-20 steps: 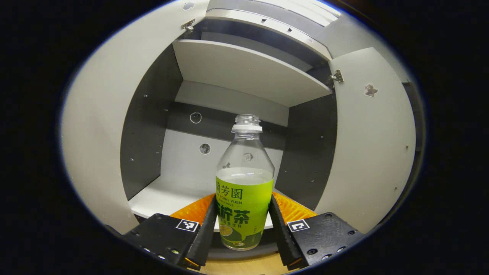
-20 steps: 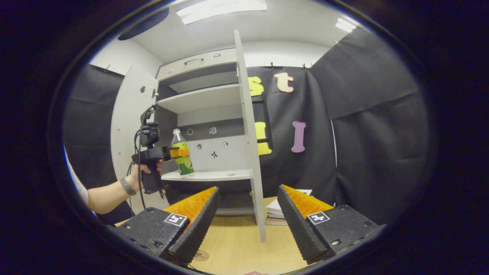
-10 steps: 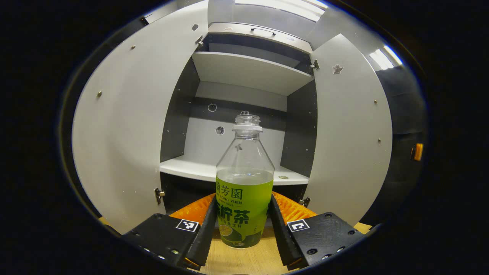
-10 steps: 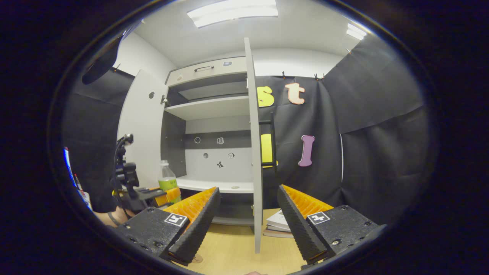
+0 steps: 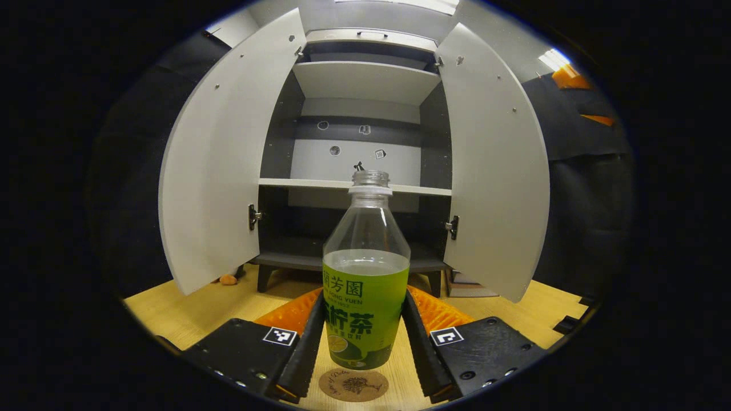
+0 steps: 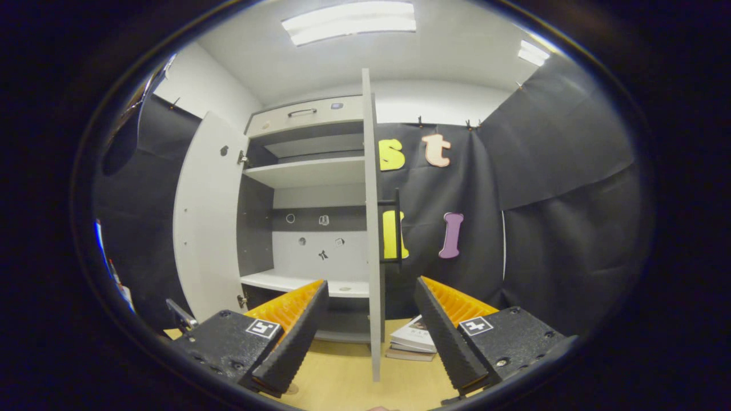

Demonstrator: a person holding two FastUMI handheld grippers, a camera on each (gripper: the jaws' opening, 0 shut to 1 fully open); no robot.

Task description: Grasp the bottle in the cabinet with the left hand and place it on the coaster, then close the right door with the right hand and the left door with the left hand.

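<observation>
A clear bottle (image 5: pixel 365 274) with a green label and no cap sits between the fingers of my left gripper (image 5: pixel 363 337), which is shut on it. It hangs just above a round cork coaster (image 5: pixel 353 385) on the wooden table. Behind it the grey cabinet (image 5: pixel 365 120) stands with its left door (image 5: pixel 223 165) and right door (image 5: pixel 494 165) both swung wide. In the right gripper view my right gripper (image 6: pixel 371 337) is open with nothing between its fingers, and the right door (image 6: pixel 371 228) stands edge-on straight ahead of it, the left door (image 6: pixel 208 222) farther off.
A small stack of books (image 6: pixel 412 341) lies on the table (image 6: pixel 342 382) by the right door's foot. Small dark feet (image 5: pixel 265 278) raise the cabinet off the tabletop. A small brown object (image 5: pixel 228 279) lies beneath the left door.
My left gripper has carried the bottle out of the cabinet, back and down toward the table, so the coaster now shows under it. My right gripper has barely moved.
</observation>
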